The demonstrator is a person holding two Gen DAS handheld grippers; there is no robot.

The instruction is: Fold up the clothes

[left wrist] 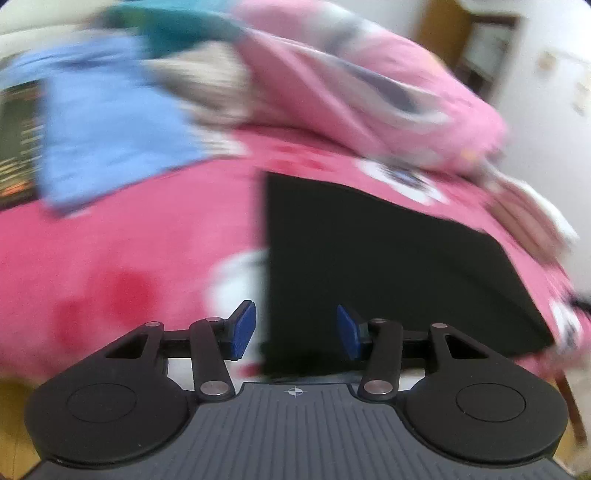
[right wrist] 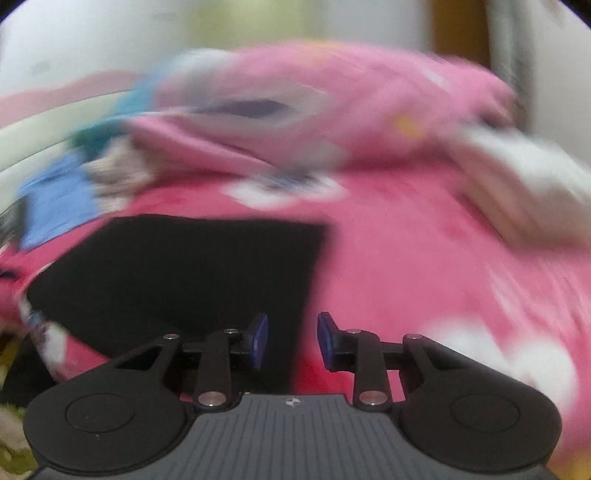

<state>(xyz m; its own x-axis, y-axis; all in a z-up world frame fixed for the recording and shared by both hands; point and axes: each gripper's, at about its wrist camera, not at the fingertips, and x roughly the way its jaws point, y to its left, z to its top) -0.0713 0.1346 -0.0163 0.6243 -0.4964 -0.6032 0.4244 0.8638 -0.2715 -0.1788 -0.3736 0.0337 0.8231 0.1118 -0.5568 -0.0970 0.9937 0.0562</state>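
Note:
A flat black garment (left wrist: pixel 388 273) lies folded into a rectangle on the pink patterned bedspread (left wrist: pixel 122 266). My left gripper (left wrist: pixel 295 334) is open above its near left edge, with nothing between the blue pads. In the right wrist view the same black garment (right wrist: pixel 177 280) fills the left middle, and my right gripper (right wrist: pixel 292 341) is open just over its near right corner, holding nothing. Both views are motion-blurred.
A heap of clothes sits at the back of the bed: a blue piece (left wrist: pixel 110 125), a teal piece (left wrist: pixel 173 29), a striped grey one (left wrist: pixel 210 92) and a bunched pink blanket (left wrist: pixel 369 92). White cloth (right wrist: pixel 524 184) lies at the right. A wooden door frame (left wrist: pixel 476 48) stands behind.

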